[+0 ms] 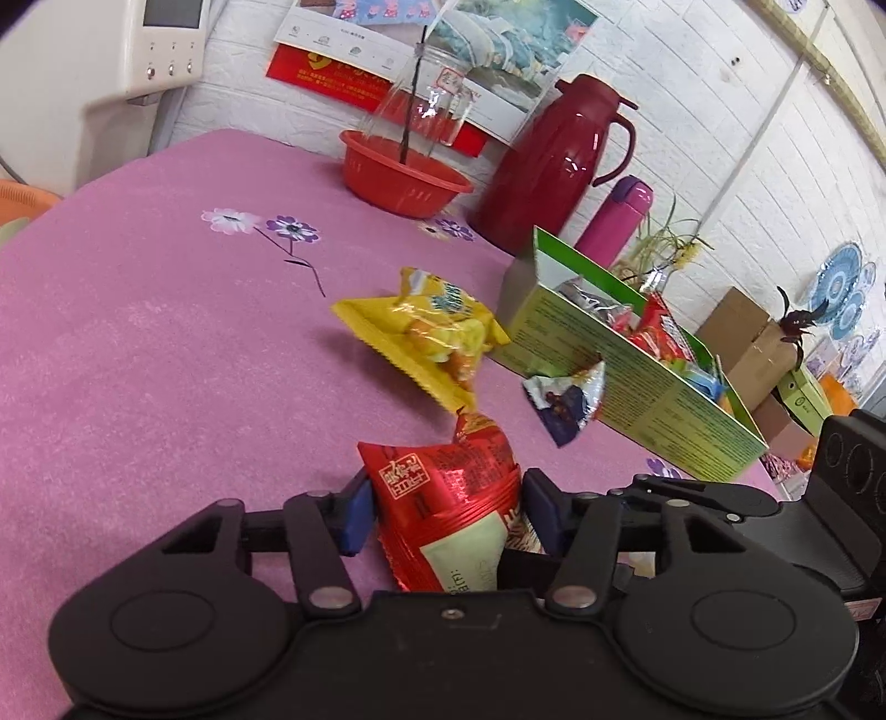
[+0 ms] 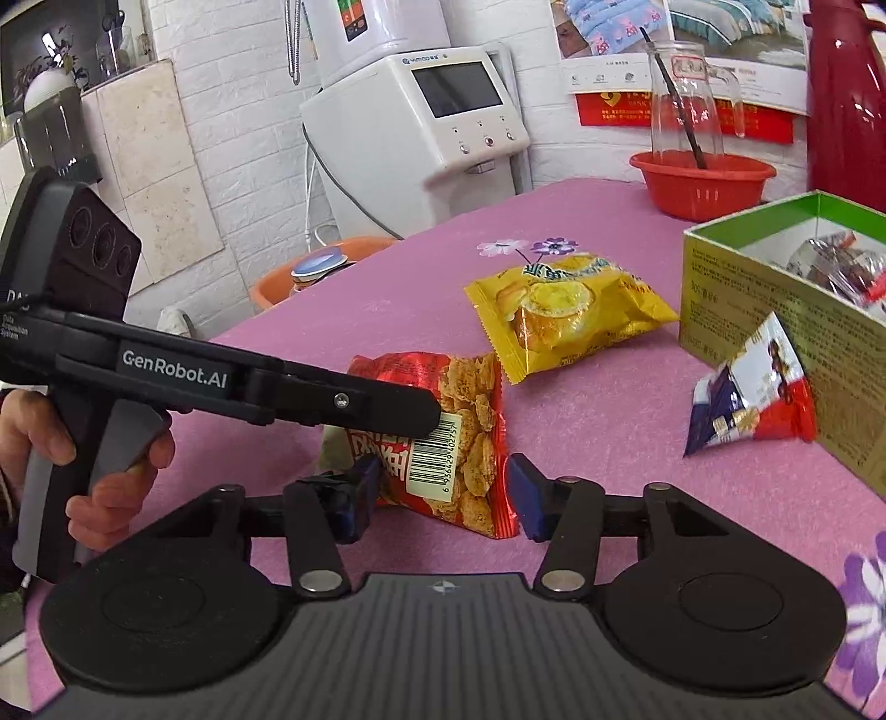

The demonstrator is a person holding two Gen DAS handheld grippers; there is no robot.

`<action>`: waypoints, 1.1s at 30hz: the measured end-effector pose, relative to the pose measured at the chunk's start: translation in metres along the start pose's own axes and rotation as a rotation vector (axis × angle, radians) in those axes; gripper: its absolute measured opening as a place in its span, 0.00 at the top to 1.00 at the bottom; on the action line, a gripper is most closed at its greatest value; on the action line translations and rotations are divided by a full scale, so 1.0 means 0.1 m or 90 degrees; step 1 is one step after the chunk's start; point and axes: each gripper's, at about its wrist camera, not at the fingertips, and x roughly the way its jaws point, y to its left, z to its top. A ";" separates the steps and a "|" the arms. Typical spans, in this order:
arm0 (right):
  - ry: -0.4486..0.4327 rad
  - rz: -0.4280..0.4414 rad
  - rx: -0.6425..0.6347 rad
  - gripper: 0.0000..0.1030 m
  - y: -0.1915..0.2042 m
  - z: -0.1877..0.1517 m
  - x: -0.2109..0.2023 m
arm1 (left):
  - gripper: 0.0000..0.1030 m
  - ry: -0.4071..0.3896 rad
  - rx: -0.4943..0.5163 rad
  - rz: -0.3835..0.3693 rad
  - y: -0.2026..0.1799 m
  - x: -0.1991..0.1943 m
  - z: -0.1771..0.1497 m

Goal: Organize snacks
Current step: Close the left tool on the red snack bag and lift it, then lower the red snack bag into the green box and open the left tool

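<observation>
Now red snack packet [image 1: 443, 498] pinched in left tool [image 1: 443, 512], clear of green box [image 1: 637, 382].

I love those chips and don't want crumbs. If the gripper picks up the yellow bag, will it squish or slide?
The yellow bag looks puffy with air, so it is probably light and would dent rather than stay stiff. Its wrapper is shiny, so it may slip between the fingers. The chips pictured on it suggest brittle contents, so a hard squeeze could well crack them.

White brick-pattern walls [image 2: 232, 83] enclosed the room; a white water dispenser [image 2: 421, 127] stood beyond the far edge of the pink, flower-printed table [image 1: 138, 343], posters [image 1: 443, 50] pinned behind.
</observation>
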 end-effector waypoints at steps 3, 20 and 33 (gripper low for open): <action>-0.011 -0.010 -0.014 0.38 0.08 -0.05 -0.13 | 0.76 -0.005 0.013 -0.006 -0.12 -0.08 -0.05; -0.167 -0.097 -0.012 0.44 -0.12 0.16 -0.96 | 0.76 -0.101 0.115 -0.093 -1.03 -0.23 0.37; -0.233 -0.201 0.012 0.43 -0.87 0.54 -1.04 | 0.76 -0.128 0.140 -0.165 -1.41 0.54 1.02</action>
